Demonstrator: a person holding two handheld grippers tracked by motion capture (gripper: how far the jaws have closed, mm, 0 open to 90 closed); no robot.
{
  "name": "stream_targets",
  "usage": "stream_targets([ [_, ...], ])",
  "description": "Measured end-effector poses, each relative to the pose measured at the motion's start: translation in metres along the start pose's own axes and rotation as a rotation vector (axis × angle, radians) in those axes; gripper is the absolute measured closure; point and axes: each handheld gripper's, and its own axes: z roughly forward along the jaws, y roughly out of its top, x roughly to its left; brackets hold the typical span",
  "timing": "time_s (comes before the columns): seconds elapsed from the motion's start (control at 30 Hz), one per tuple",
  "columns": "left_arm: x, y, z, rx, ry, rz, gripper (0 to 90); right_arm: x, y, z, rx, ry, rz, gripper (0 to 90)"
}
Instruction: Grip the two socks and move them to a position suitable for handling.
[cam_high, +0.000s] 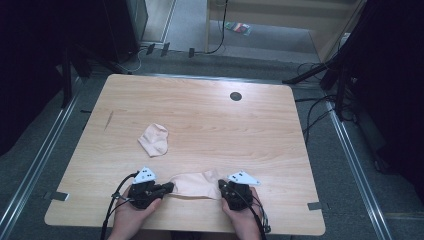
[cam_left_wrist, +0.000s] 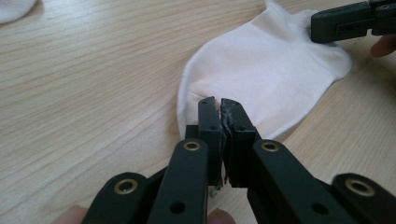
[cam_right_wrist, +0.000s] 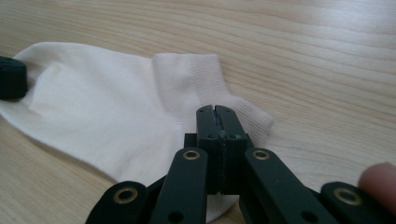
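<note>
1. A pale sock (cam_high: 196, 184) is lying flat on the wooden surface (cam_high: 210, 120), stretched out between the two claws near the person's edge.
2. The left claw (cam_high: 169, 187) is sitting at one end of that sock; in the left gripper view (cam_left_wrist: 219, 105) its jaws are standing pressed together with the sock's edge caught between the tips, so it is pinching the sock.
3. In that same view the sock (cam_left_wrist: 266, 74) is spreading away ahead of the left claw and to its right, and the other claw is touching its far end (cam_left_wrist: 327, 25).
4. The right claw (cam_high: 221, 186) is sitting at the opposite end; in the right gripper view (cam_right_wrist: 217, 112) its jaws are closed tight on the ribbed cuff, pinching it.
5. From the right claw the sock (cam_right_wrist: 102, 112) is running off to the left, flat on the wood, with a black tip of the left claw at its far end (cam_right_wrist: 11, 77).
6. The person's hands are wrapping round both claws from below; a left hand (cam_high: 131, 215) and a right hand (cam_high: 245, 217) are coming in from the near edge.
7. A second sock (cam_high: 154, 139), crumpled, is lying beyond the left claw, well apart from it, toward the middle of the surface.
8. Farther off, beyond the right claw, a small dark round hole (cam_high: 235, 96) is showing near the far edge of the surface.
</note>
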Motion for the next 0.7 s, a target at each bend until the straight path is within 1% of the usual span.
stream_targets([
  [0.03,0.001,0.000,-0.001,0.004,0.009,0.004,89.2,-0.002,0.000,0.000,-0.002,-0.005,0.000,90.0],
  [0.1,0.003,-0.001,-0.004,0.009,0.017,0.006,89.4,-0.003,0.000,0.000,-0.002,0.000,0.011,90.0],
  [0.17,0.006,-0.002,-0.006,0.009,0.021,0.004,89.7,-0.001,0.000,0.000,0.001,0.013,0.007,90.0],
  [0.27,0.010,-0.003,-0.009,0.006,0.039,-0.002,90.0,0.005,0.000,0.001,0.003,0.016,-0.012,90.0],
  [0.33,0.012,-0.004,-0.011,0.000,0.041,-0.008,89.5,0.007,0.000,0.002,0.007,0.022,-0.014,90.0],
  [0.37,0.013,-0.004,-0.012,-0.011,0.024,-0.017,87.8,0.007,0.000,0.001,0.007,0.029,-0.015,88.4],
  [0.4,0.014,-0.004,-0.014,-0.027,0.001,-0.024,84.0,0.007,0.000,0.000,-0.004,0.043,-0.009,85.0],
  [0.43,0.016,-0.005,-0.016,-0.056,-0.036,-0.043,80.6,0.006,0.001,-0.002,-0.019,0.058,-0.007,81.6],
  [0.47,0.018,-0.004,-0.019,-0.090,-0.057,-0.057,77.3,0.005,0.003,-0.004,-0.040,0.078,0.000,78.8],
  [0.5,0.019,-0.004,-0.022,-0.121,-0.059,-0.061,74.3,0.005,0.004,-0.007,-0.062,0.089,0.008,74.8],
  [0.53,0.020,-0.003,-0.025,-0.155,-0.058,-0.064,71.7,0.004,0.006,-0.009,-0.083,0.095,0.006,70.0],
  [0.57,0.022,-0.002,-0.027,-0.187,-0.044,-0.063,68.2,0.003,0.008,-0.011,-0.102,0.095,0.010,64.7],
  [0.63,0.025,0.001,-0.032,-0.253,0.000,-0.054,60.7,0.002,0.009,-0.015,-0.136,0.078,0.012,55.9],
  [0.67,0.028,0.002,-0.033,-0.289,0.021,-0.060,57.0,0.002,0.010,-0.016,-0.149,0.068,0.013,51.2],
  [0.7,0.031,0.003,-0.034,-0.298,0.039,-0.062,52.1,0.001,0.011,-0.016,-0.158,0.055,0.015,46.2],
])
